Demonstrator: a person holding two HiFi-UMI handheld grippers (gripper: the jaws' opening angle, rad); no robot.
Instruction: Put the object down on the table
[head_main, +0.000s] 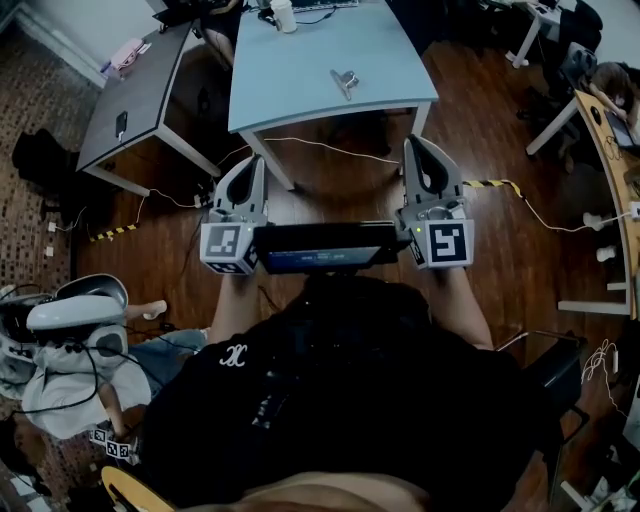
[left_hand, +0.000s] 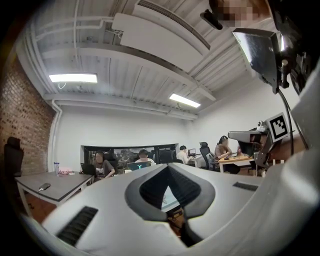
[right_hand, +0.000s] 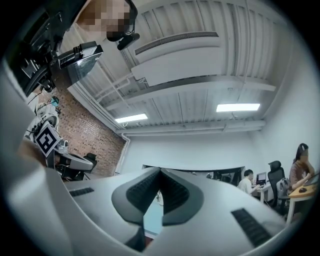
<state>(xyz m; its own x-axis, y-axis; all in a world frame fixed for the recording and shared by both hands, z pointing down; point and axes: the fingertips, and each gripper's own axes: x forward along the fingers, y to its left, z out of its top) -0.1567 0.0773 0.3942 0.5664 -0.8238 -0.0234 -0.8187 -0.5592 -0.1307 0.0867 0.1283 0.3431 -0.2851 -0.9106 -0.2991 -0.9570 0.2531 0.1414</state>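
Holding the left gripper (head_main: 255, 165) and the right gripper (head_main: 418, 145) at chest height over the wooden floor (head_main: 330, 190), both short of the light blue table (head_main: 380, 60). Left jaws pressed together tip to tip, gripping nothing. Right jaws likewise closed on each other, empty.

Small silvery object (head_main: 345, 82) lying on the near half of the blue table, well apart from both grippers, with bare tabletop all round it. White cup (head_main: 284, 15) near the table's far edge.

Dark flat device (head_main: 325, 247) across the chest, between the two marker cubes. White cable (head_main: 330, 148) trailing over the floor below the table's near edge, between grippers and table. Yellow-and-black tape (head_main: 490, 184) on the floor just right of the right gripper.

To the left, a dark grey table (head_main: 140, 100) bearing a phone (head_main: 121, 124) and a pink item (head_main: 125, 55). Lower left, a seated person beside a white rounded device (head_main: 75, 310). Far right, another person (head_main: 610, 80) at a wooden desk (head_main: 608, 160).
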